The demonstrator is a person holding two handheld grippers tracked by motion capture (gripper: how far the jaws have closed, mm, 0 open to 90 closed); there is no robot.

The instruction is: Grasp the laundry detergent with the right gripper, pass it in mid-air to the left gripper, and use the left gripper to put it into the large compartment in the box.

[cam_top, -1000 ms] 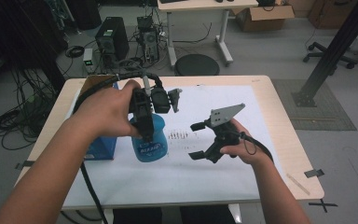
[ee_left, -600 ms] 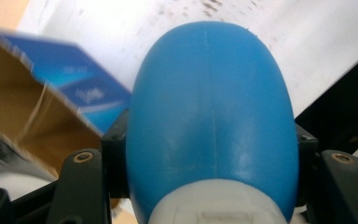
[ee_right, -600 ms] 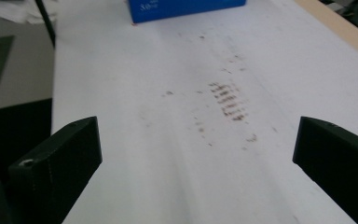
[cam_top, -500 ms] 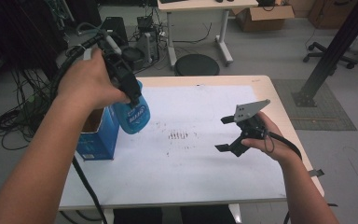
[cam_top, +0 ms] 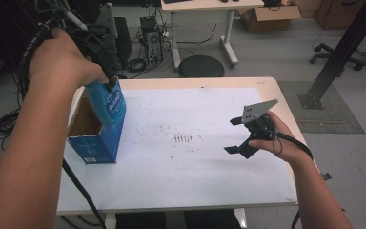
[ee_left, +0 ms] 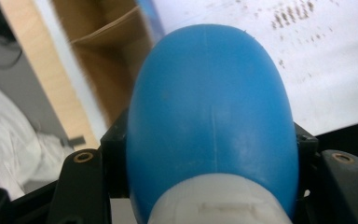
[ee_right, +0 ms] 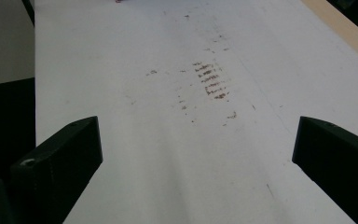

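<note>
A blue bottle (cam_top: 108, 103) with a white label hangs tilted over the open top of a blue cardboard box (cam_top: 93, 143) at the table's left side. My left gripper (cam_top: 106, 78) is shut on the bottle, whose blue body (ee_left: 212, 116) bulges between the black jaws in the left gripper view. The box's brown inside (ee_left: 105, 60) lies just beyond it. My right gripper (cam_top: 238, 136) is open above the white sheet on the right. In the right gripper view its jaws stand wide apart with nothing between them, over a patch of brown marks (ee_right: 209, 79).
A white sheet (cam_top: 209, 157) covers most of the wooden table (cam_top: 267, 83). Brown marks (cam_top: 183, 138) stain its middle. Beyond the table stand a round black stool (cam_top: 201, 66), computer gear (cam_top: 147, 28), a second desk and a black post (cam_top: 336, 57).
My left gripper has carried the bottle up and to the left, from the sheet's middle to above the box. My right gripper has drifted right and turned a little.
</note>
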